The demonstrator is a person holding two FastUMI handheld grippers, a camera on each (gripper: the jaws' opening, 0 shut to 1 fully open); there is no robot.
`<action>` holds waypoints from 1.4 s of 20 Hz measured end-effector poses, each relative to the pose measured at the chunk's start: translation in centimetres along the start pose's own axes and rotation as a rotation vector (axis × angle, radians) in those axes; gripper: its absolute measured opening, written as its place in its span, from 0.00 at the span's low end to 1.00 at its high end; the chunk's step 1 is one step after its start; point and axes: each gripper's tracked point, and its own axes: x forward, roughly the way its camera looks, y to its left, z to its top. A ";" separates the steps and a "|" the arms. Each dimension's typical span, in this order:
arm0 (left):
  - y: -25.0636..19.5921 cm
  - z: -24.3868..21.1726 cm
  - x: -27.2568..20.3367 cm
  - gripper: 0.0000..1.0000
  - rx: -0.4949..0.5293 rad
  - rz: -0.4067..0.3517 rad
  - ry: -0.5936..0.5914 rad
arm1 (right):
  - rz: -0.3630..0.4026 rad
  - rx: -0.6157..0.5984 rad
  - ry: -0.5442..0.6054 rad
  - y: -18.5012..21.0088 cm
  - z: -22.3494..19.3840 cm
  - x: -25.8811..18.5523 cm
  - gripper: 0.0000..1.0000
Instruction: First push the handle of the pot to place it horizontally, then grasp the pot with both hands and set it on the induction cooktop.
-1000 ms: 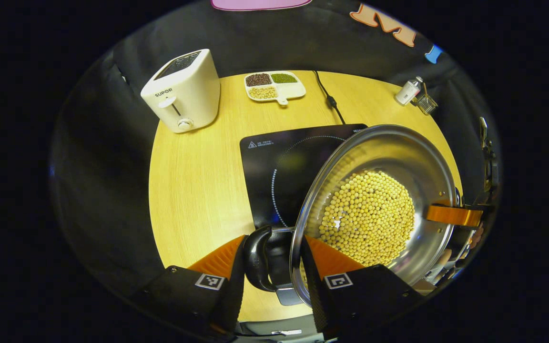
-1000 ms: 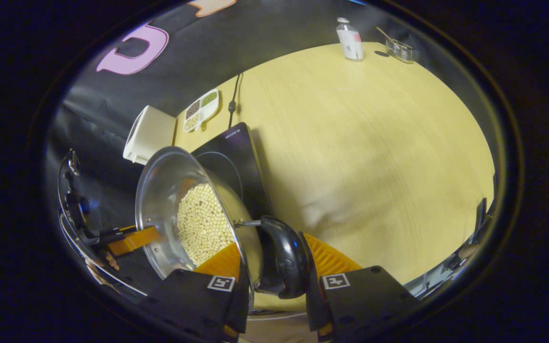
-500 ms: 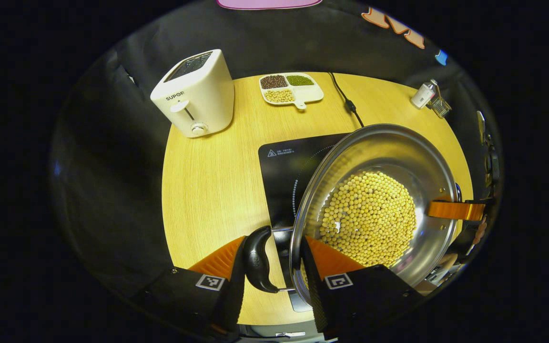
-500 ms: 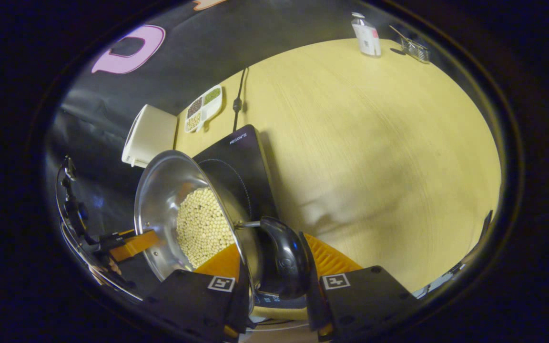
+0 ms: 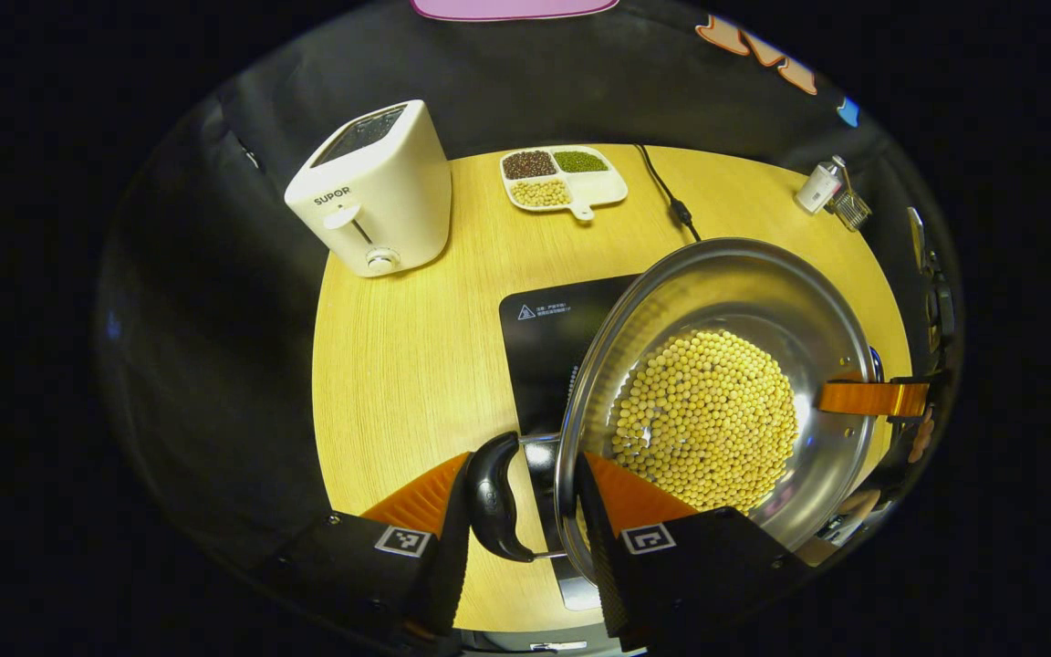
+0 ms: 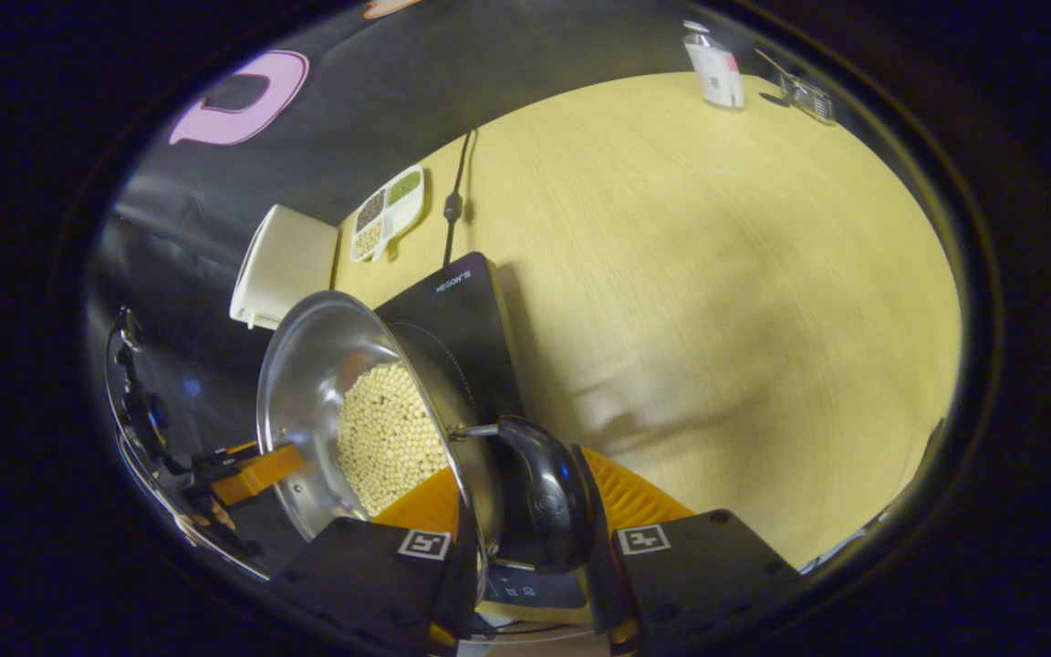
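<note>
Steel fills the near ground: the pot [image 5: 726, 383] hangs between my two tongs, its bowl holding a bed of pale beans [image 5: 708, 420]. In the left gripper view my left tongs [image 5: 516, 497] are closed down narrow, one finger outside the black side handle [image 5: 492, 497] and the other inside the rim against the pot wall, so handle and rim are pinched between them. In the right gripper view my right tongs [image 6: 525, 506] grip the opposite black handle [image 6: 539, 493] the same way, one finger inside the rim, one outside the handle. Across the pot in the left gripper view, one finger of the right tongs reaches over the far rim. The pot sits over the black induction cooktop [image 5: 548, 351], covering its right part; I cannot tell whether the base touches the glass or hangs just above it. Beyond the cooktop stretches the round wooden tabletop [image 5: 398, 365]. Farther back and to the left stands a cream toaster [image 5: 370, 192], and beside it, near the far edge, a divided white dish [image 5: 562, 178] with dark, green and pale grains in its sections. A black power cord [image 5: 667, 192] runs from the far edge toward the cooktop. Well off to the far right sit a small white bottle [image 5: 817, 185] and a little clear container [image 5: 851, 208] just beside it.
</note>
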 end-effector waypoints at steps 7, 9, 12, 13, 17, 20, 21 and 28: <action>0.0 -0.1 0.0 0.62 -0.007 0.007 -0.015 | 0.011 -0.002 0.017 0.1 0.0 0.1 0.51; 0.0 -0.2 -0.1 0.63 -0.014 0.000 -0.014 | 0.015 0.000 0.020 0.2 0.1 0.1 0.51; -0.1 -0.3 -0.1 0.64 -0.028 -0.008 -0.006 | 0.022 0.008 0.025 0.5 0.2 0.1 0.51; -0.1 -0.4 0.0 0.65 -0.031 -0.009 -0.004 | 0.021 0.010 0.027 0.5 0.2 0.0 0.51; -0.1 -0.2 0.1 0.66 -0.020 -0.017 -0.017 | 0.017 0.006 0.033 0.5 0.1 -0.5 0.45; 0.0 -0.1 0.2 0.67 -0.010 -0.018 -0.021 | 0.008 0.011 0.031 0.4 -0.3 -0.1 0.54; 0.1 0.0 0.2 0.68 -0.012 -0.015 -0.024 | 0.006 0.012 0.032 0.4 -0.4 -0.2 0.49; 0.2 -0.1 0.2 1.00 -0.081 0.021 -0.064 | 0.046 -0.011 -0.011 1.1 -0.2 -2.0 0.66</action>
